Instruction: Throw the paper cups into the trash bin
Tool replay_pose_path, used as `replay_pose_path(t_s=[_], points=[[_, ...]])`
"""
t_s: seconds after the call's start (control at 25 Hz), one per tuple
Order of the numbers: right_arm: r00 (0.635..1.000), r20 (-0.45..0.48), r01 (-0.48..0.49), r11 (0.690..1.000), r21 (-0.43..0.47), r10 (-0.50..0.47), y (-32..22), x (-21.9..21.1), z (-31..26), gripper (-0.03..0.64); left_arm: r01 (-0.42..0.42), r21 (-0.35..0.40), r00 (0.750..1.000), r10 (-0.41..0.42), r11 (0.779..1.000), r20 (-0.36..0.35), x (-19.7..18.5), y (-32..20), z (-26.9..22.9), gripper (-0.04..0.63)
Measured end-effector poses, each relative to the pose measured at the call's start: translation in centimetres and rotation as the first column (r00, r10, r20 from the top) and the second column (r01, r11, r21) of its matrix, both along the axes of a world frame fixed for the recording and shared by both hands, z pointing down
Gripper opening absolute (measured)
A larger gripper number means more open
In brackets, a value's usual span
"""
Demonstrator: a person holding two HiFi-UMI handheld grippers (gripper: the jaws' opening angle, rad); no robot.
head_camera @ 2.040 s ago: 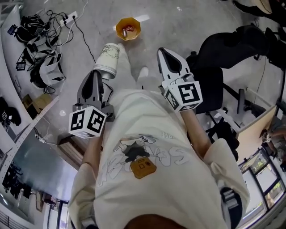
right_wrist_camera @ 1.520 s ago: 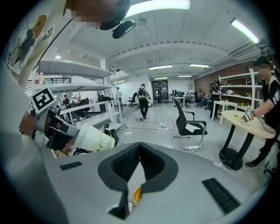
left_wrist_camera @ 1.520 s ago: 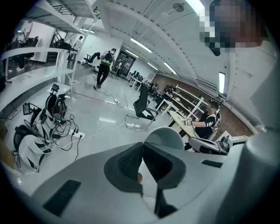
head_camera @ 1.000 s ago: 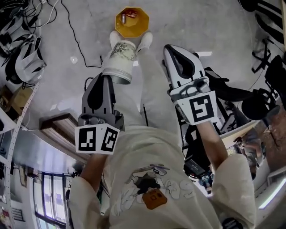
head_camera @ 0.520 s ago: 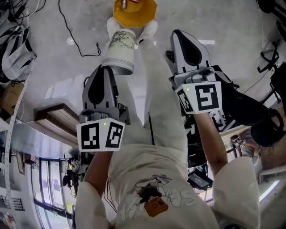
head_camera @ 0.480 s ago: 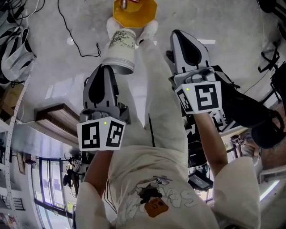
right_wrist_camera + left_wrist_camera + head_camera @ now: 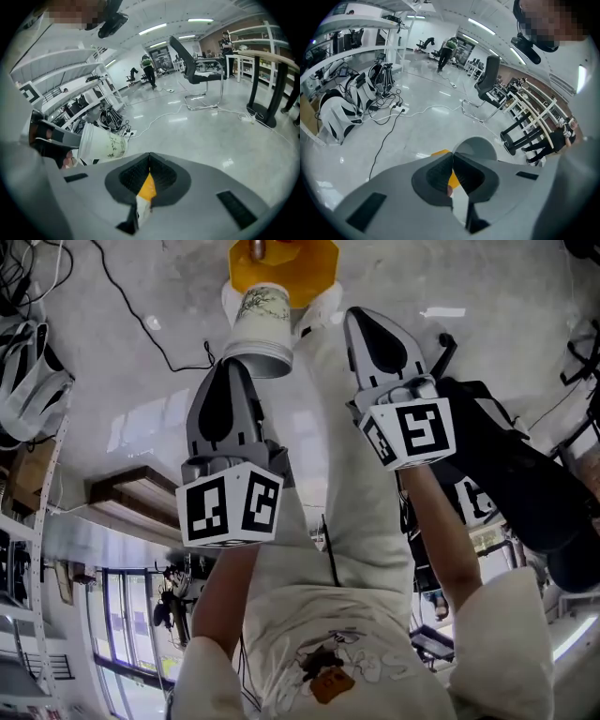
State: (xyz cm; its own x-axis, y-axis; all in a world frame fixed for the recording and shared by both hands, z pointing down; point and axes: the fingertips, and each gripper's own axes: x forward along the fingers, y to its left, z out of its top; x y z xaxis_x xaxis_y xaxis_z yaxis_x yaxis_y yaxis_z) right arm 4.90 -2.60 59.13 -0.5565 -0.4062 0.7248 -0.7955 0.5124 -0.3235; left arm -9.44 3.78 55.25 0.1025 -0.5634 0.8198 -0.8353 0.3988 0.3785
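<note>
The grey polished floor (image 7: 487, 277) fills the room below the person, and the task's things are over it, not on any counter. On it, at the top of the head view just before the person's feet, stands the yellow eight-sided plastic trash bin (image 7: 314, 261). It is only partly in the picture.

The left tool (image 7: 236, 364) is stretched forward toward the trash bin. Its jaws are pressed almost together, with the thin wall of the cup pinched between them at the rim. I think this narrow grip on the rim is chosen because the cup is too wide and too soft to be taken around the body. The right tool (image 7: 361, 317) is held beside it, a little apart, with its jaws pressed together on nothing. In the right gripper view only a piece of the yellow bin shows through the slit behind them. It seems to be kept out of the way.

The white paper cup with a dark plant print (image 7: 259, 322) hangs from the left tool. It is tilted, with its open mouth toward the person and its bottom toward the bin. In the head view it overlaps the bin's near edge. Probably it is held there so that opening the jaws drops it inside. It is not yet in the bin.
</note>
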Motion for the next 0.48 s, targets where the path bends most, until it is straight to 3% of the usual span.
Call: replay_pose_path(t_s=[0.48], points=[[0.999, -0.004, -0.043, 0.996, -0.075, 0.043, 2.5, 1.0, 9.9, 0.008, -0.003, -0.096, 1.000, 0.006, 0.995, 0.026, 0.7, 1.0, 10.1, 0.020]])
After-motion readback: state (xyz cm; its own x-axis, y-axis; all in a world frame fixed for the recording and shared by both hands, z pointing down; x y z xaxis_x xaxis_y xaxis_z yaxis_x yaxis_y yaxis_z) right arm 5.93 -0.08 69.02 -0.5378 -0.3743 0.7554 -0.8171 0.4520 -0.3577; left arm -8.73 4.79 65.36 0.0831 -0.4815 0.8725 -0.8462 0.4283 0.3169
